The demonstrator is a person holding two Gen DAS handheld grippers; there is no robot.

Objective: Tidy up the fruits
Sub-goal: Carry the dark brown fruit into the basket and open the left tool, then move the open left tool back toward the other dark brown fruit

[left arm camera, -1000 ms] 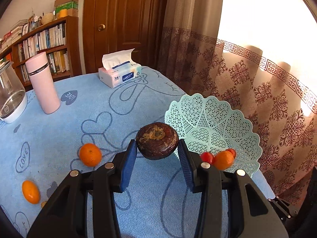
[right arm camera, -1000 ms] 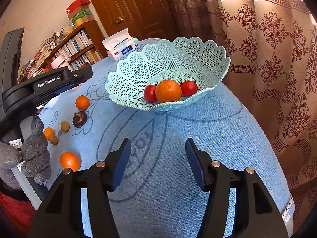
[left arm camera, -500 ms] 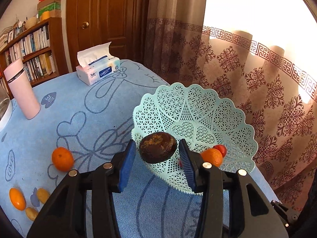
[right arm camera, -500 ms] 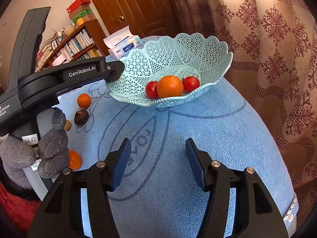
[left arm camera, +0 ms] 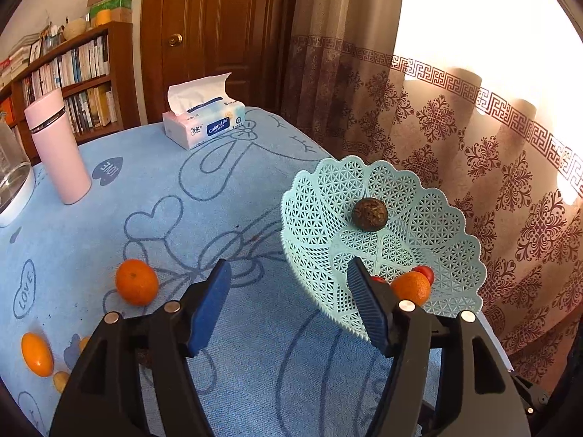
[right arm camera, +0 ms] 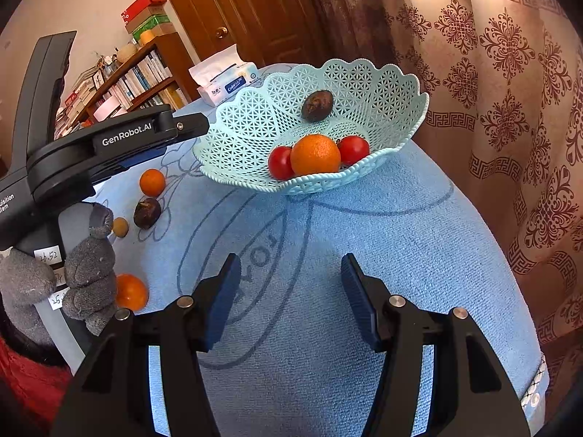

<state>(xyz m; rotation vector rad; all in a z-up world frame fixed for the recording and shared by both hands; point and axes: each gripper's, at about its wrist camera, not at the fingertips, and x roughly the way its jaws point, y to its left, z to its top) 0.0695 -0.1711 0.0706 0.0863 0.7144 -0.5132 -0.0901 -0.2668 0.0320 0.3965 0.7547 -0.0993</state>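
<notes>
beyond the wide-apart left gripper, the dark fruit lies inside the basket.

Black plastic jaws with ribbed blue pads, silver screws, white "GenRobot.AI" lettering, grey knitted glove, red sleeve.

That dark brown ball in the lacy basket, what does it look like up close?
The dark brown fruit is roundish, with a rough, mottled skin and a paler, crusty patch on top. It rests on the sloping inner wall of the pale green lattice basket, apart from the orange and tomatoes lower down. No gripper touches it.
</notes>
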